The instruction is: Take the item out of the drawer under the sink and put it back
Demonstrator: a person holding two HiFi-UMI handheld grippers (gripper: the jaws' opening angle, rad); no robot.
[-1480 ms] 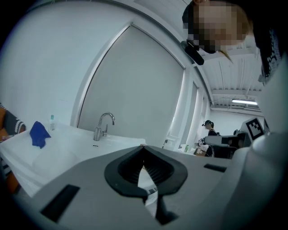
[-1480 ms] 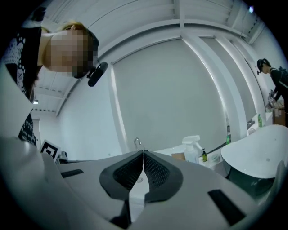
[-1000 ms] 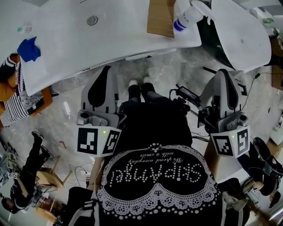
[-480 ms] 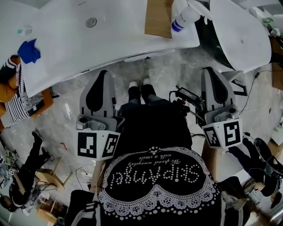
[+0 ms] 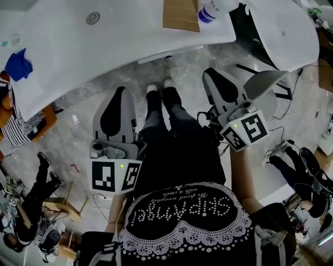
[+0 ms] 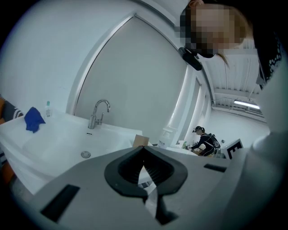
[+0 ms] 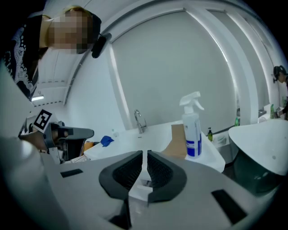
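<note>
The white sink counter (image 5: pixel 104 52) spans the top of the head view, and a pale strip of the unit below it (image 5: pixel 169 54) shows under its front edge. No drawer item is visible. My left gripper (image 5: pixel 119 91) hangs at my left thigh, short of the counter, its jaws met and empty. My right gripper (image 5: pixel 209 72) is raised at an angle toward the counter's right end. Its jaws are opening by a thin slit, with nothing between them. The left gripper (image 6: pixel 144 149) faces the faucet (image 6: pixel 99 113). The right gripper (image 7: pixel 145 156) faces the spray bottle (image 7: pixel 192 128).
A blue cloth (image 5: pixel 18 64) lies at the counter's left end. A cardboard piece (image 5: pixel 181 14) and the spray bottle (image 5: pixel 213 8) sit at its right end. A white rounded fixture (image 5: pixel 289 36) stands to the right. Cables and another person's legs (image 5: pixel 36 187) are on the floor.
My right gripper has swung forward and left toward the sink counter and turned at an angle. The left gripper has barely moved. The counter has shifted up in the head view.
</note>
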